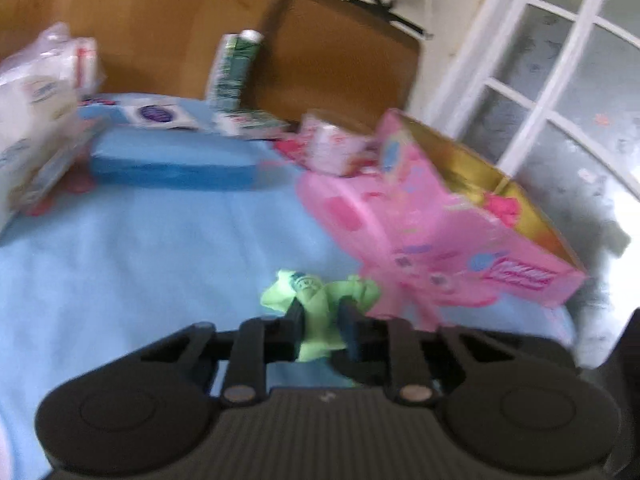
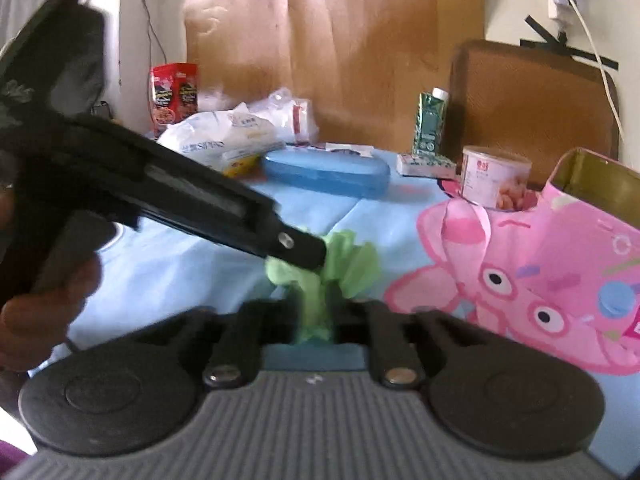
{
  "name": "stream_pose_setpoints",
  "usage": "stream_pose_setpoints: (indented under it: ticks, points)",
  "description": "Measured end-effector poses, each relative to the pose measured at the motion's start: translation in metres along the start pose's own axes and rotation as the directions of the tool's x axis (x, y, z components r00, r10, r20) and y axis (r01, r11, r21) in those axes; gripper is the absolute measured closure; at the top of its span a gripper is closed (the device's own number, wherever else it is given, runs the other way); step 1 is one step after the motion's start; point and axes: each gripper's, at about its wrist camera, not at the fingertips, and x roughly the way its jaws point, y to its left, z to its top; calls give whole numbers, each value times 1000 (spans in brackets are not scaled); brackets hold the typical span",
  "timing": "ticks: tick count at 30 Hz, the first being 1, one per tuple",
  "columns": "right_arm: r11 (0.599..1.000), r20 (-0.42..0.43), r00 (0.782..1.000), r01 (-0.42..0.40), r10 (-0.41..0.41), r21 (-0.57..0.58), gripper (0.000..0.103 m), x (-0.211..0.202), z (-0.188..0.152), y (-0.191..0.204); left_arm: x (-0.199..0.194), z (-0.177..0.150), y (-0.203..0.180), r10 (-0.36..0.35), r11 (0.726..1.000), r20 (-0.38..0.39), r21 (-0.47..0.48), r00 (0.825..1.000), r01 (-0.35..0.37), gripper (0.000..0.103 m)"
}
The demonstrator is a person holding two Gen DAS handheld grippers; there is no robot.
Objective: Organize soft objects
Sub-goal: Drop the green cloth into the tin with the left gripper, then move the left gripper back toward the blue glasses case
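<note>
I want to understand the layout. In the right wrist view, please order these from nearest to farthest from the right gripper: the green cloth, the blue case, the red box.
1. Green cloth: pinched in the right gripper, centre.
2. Blue case: lying mid-table, behind the cloth.
3. Red box: standing at the far left, by the wall.

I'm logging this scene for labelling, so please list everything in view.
green cloth: one, light green, on the sheet, clamped by both grippers
pink bag: one, pink, gold inside, right
blue case: one, blue, behind the cloth
can: one, white and pink, behind the bag
carton: one, green, upright at the back
red box: one, red, back left
plastic packs: several, white, back left
sheet: one, light blue, underneath
left gripper: one, black
right gripper: one, black
hand: one, far left
</note>
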Motion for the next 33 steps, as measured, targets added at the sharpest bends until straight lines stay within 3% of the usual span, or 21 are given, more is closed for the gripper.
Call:
stream_pose_setpoints:
  ticks: [3, 6, 9, 12, 16, 17, 18, 19, 21, 28, 30, 33]
  points:
    - [999, 70, 997, 20, -22, 30, 89, -13, -4, -14, -1, 14, -31, -14, 997, 52, 80, 999, 10, 85]
    - [995, 178, 980, 82, -91, 62, 89, -33, 0, -30, 2, 36, -67, -77, 985, 104, 161, 992, 60, 85]
    - [981, 279, 942, 167, -188, 99, 89, -52, 7, -50, 16, 56, -104, -121, 965, 122, 245, 985, 89, 85]
    - [958, 323, 904, 246, -282, 148, 89, -63, 12, -76, 43, 70, -137, -139, 948, 119, 304, 983, 97, 84]
    - [921, 296, 879, 311, -373, 236, 85, -61, 16, -113, 82, 80, -160, -79, 949, 117, 314, 990, 38, 60]
    - [911, 279, 876, 333, -394, 242, 84, -56, 17, -118, 89, 79, -161, -55, 947, 118, 320, 991, 14, 59]
    - [899, 249, 873, 363, -420, 244, 75, -50, 19, -122, 95, 78, -162, -17, 945, 117, 326, 993, -22, 59]
    - [887, 216, 870, 391, -443, 245, 54, -44, 19, -127, 97, 77, -162, 9, 945, 112, 323, 994, -45, 59]
    - [860, 204, 847, 431, -490, 274, 42, -42, 15, -135, 86, 73, -153, -16, 951, 120, 308, 993, -22, 54]
    - [866, 282, 827, 414, -487, 282, 42, -56, 9, -127, 38, 61, -107, 27, 970, 201, 233, 979, -75, 50]
    - [872, 304, 825, 404, -477, 276, 42, -59, 8, -118, 27, 57, -85, 90, 970, 211, 203, 973, -134, 50]
    - [893, 317, 840, 374, -441, 250, 42, -60, 11, -107, 14, 50, -42, 218, 961, 194, 129, 956, -245, 50]
